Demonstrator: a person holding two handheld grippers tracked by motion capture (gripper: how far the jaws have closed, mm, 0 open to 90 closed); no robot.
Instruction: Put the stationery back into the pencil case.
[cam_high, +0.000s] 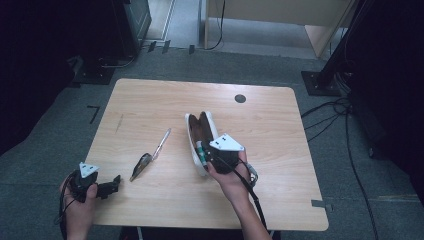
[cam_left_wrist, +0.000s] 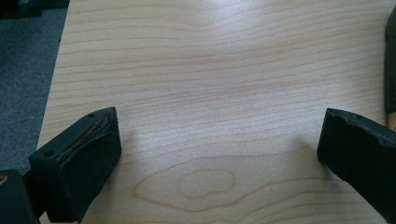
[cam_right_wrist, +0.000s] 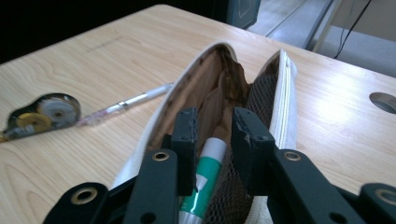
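Your right hand-held gripper (cam_right_wrist: 212, 140) is holding a green-white glue stick (cam_right_wrist: 205, 179) w/ narrow jaws inside the open white pouch (cam_right_wrist: 285, 93); left hand-held gripper (cam_left_wrist: 219, 149) is sitting wide open over the bench (cam_left_wrist: 210, 70).

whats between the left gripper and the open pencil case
In the high view, a correction tape dispenser and a pen lie on the table between the left gripper and the pencil case.

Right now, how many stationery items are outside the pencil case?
2: a pen lying left of the pencil case, and a correction tape at the pen's near end. The glue stick is inside.
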